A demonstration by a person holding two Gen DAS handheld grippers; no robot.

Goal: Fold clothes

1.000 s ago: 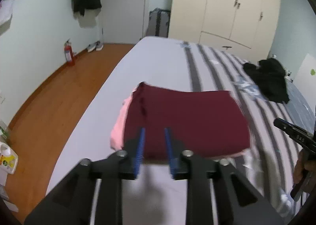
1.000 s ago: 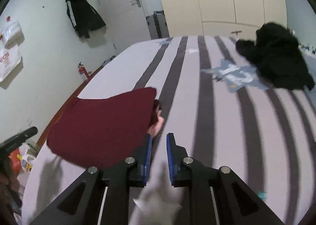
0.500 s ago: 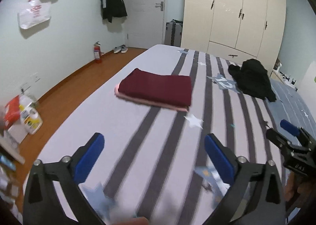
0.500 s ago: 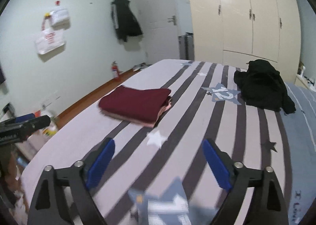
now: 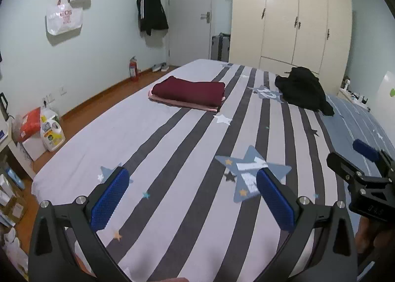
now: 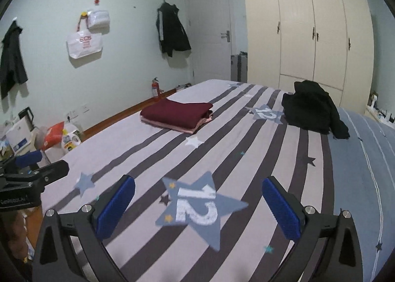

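Both grippers are hovering over the near end of the striped bed (image 5: 153, 133). The left gripper (image 5: 192, 198) is holding its two blue-padded fingers spread wide, gripping nothing. The right gripper (image 6: 198, 205) is likewise keeping its two fingers wide apart and empty. Beyond them, on the bed's left half, one folded maroon garment (image 5: 188, 91) is lying on top of one folded pink garment (image 5: 197, 106). One crumpled black garment (image 6: 313, 109) is lying on the bed's far right.

Red fire extinguisher (image 5: 133, 68) by the wall, white tote bag (image 5: 64, 19) hung above, cream wardrobe (image 5: 291, 17), grey suitcase (image 5: 220, 46)
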